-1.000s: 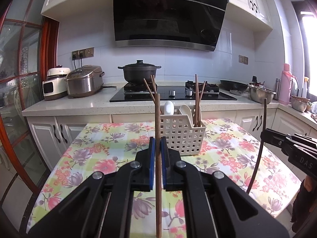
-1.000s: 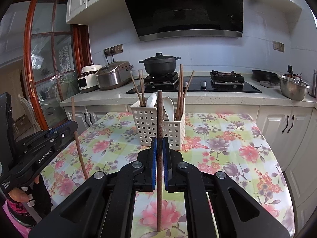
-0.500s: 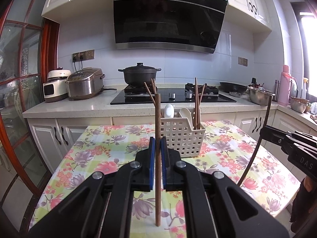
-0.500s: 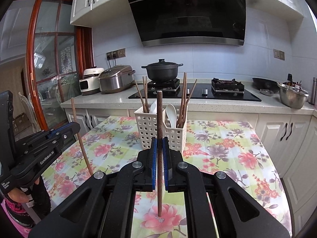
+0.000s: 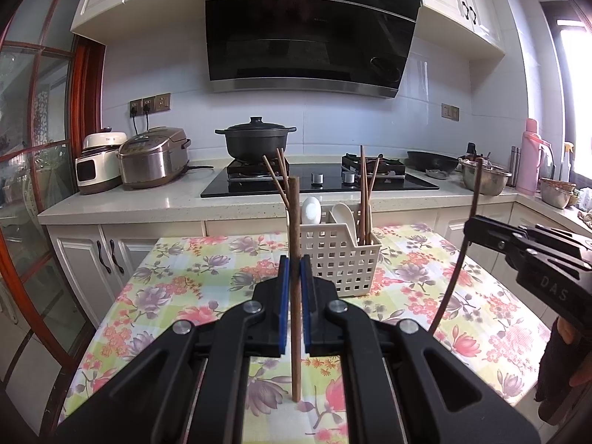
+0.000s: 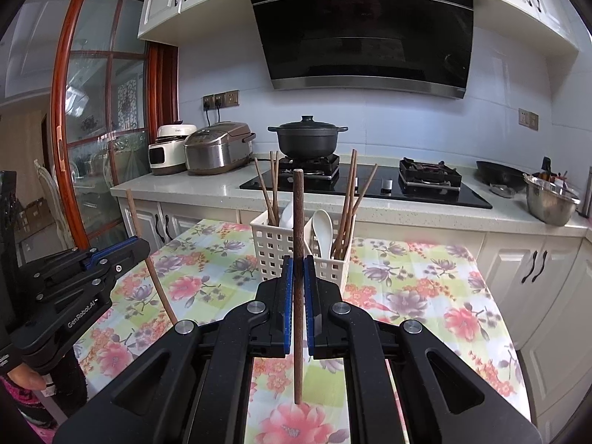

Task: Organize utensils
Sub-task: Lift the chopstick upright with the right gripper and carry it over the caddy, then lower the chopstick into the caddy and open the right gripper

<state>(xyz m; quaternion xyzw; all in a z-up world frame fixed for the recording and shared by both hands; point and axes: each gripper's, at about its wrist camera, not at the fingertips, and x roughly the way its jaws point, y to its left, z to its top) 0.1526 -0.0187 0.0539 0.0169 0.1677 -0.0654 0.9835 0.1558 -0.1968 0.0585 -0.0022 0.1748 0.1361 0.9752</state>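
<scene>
**Two grippers, each pinching one upright chopstick before the utensil basket**

Compared with a second earlier, the right gripper (image 6: 298, 277) has risen slightly; its chopstick (image 6: 298, 222) tip now hangs above the floral tablecloth (image 6: 418, 296). The left gripper (image 5: 295, 277) is unchanged, jaws pressed on its chopstick (image 5: 295, 222). The white basket (image 5: 340, 262), holding chopsticks and white spoons (image 5: 344, 218), stands at the table's far side, directly beyond both grippers. A black pot (image 5: 256, 140) sits on the far stove.
</scene>
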